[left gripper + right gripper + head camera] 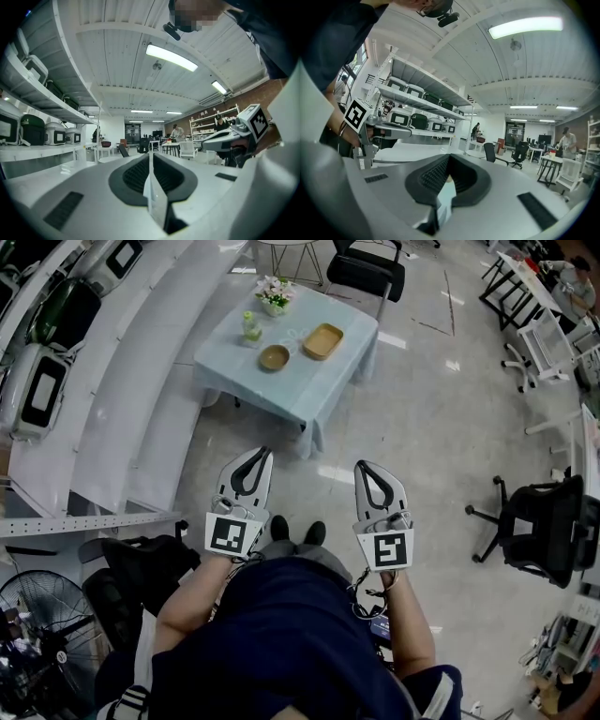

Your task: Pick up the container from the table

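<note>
The left gripper (260,456) and right gripper (364,467) hang closed and empty, well short of the table (314,390). On the table the tan container (322,340) sits untouched; approach and pickup remain.

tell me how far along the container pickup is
Nothing looks done yet. The left hand-held gripper and right hand-held gripper are both shut and empty, held well short of the table. The green container stands there untouched. Left to do: approach, grasp, lift.
</note>
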Demonstrator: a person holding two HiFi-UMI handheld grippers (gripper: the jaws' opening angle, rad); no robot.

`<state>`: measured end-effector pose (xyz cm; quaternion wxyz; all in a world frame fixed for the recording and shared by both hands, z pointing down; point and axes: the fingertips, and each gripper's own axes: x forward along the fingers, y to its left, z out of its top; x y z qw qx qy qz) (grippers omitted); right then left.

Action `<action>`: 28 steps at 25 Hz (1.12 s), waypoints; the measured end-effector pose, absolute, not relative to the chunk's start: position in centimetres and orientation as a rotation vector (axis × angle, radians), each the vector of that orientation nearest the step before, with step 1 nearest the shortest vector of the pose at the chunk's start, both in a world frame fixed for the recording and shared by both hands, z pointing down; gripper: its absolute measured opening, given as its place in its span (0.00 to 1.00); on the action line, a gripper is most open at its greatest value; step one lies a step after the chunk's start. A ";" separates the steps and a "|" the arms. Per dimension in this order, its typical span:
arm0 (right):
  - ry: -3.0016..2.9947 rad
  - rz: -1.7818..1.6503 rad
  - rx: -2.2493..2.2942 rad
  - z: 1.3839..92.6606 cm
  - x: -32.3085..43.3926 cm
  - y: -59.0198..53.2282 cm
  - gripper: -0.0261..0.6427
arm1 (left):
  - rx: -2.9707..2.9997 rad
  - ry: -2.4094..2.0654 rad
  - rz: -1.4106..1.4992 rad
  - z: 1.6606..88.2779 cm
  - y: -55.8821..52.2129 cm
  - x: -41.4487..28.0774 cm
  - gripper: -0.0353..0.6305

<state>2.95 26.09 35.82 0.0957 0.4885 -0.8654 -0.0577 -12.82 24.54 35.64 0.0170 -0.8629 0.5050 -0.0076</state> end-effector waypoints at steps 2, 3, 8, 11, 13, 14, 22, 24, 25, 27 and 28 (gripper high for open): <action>-2.562 -0.170 1.446 35.9 3.2 26.2 0.04 | -2.680 1.561 -0.061 35.6 24.4 -12.9 0.14; -2.561 -0.170 1.446 35.9 3.4 26.3 0.04 | -2.682 1.547 -0.072 35.6 24.4 -12.8 0.19; -2.555 -0.149 1.442 36.3 3.9 26.6 0.04 | -2.700 1.481 -0.070 35.4 24.1 -12.0 0.43; -2.549 -0.141 1.437 36.5 4.3 26.7 0.04 | -2.698 1.470 -0.086 35.2 23.9 -11.6 0.55; -2.549 -0.133 1.436 36.6 4.5 26.8 0.04 | -2.709 1.459 -0.102 35.5 23.8 -11.4 0.60; -2.548 -0.133 1.434 36.6 4.6 26.7 0.04 | -2.711 1.457 -0.106 35.6 23.7 -11.3 0.61; -2.551 -0.126 1.437 37.1 6.2 26.6 0.04 | -2.735 1.448 -0.041 35.4 22.8 -10.5 0.65; -2.553 -0.117 1.441 37.2 6.8 26.5 0.04 | -2.730 1.445 -0.042 35.5 22.4 -10.1 0.65; -2.555 -0.112 1.441 37.2 7.2 26.4 0.04 | -2.725 1.450 -0.049 35.5 22.2 -10.0 0.65; -2.568 -0.109 1.441 37.1 8.0 26.2 0.04 | -2.713 1.465 -0.067 35.5 21.4 -9.6 0.65; -2.575 -0.105 1.441 37.1 8.3 26.1 0.04 | -2.707 1.472 -0.075 35.6 21.0 -9.4 0.65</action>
